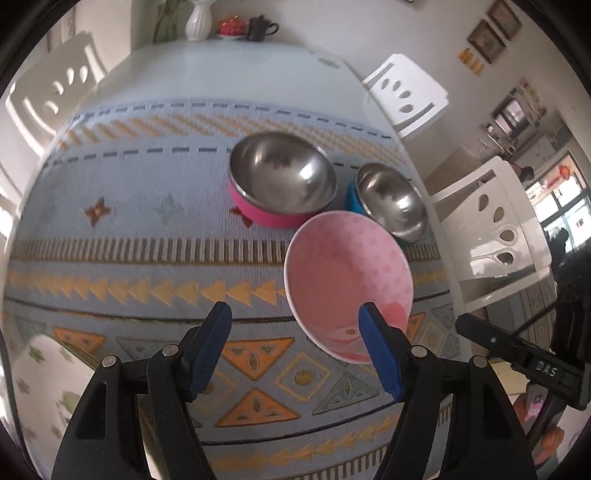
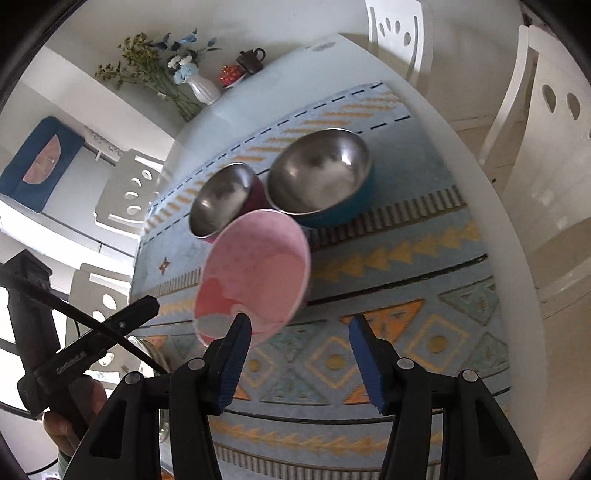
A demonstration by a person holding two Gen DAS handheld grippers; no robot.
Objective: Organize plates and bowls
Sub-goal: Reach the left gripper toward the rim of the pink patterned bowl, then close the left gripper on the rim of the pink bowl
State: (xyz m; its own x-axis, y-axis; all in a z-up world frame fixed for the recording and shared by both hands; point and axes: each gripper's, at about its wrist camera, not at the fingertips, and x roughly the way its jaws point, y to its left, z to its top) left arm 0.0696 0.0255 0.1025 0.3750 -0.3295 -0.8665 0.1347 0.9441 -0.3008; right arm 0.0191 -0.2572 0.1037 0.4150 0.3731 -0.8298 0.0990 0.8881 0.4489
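Both grippers, left (image 1: 293, 314) and right (image 2: 301, 325), spread apart (empty); pink bowl (image 1: 347, 273) tilted ahead between them, steel bowls beyond

Right hand-held gripper (image 2: 300, 328): jaws apart, nothing between them. Left finger (image 2: 236, 354) overlaps near rim of pink bowl (image 2: 255, 273); contact unclear. Bowl tilted. Behind it, two steel bowls side by side on patterned mat (image 2: 424, 280): magenta-sided (image 2: 221, 199), blue-sided (image 2: 321, 181). White counter (image 2: 517, 258).

Home dining room: white table (image 1: 236, 70) with patterned cloth (image 1: 122, 236), white cutout-back chairs (image 1: 406, 96), flower vase (image 2: 205, 90), dark teapot (image 1: 258, 27), framed pictures (image 1: 493, 27) on wall.
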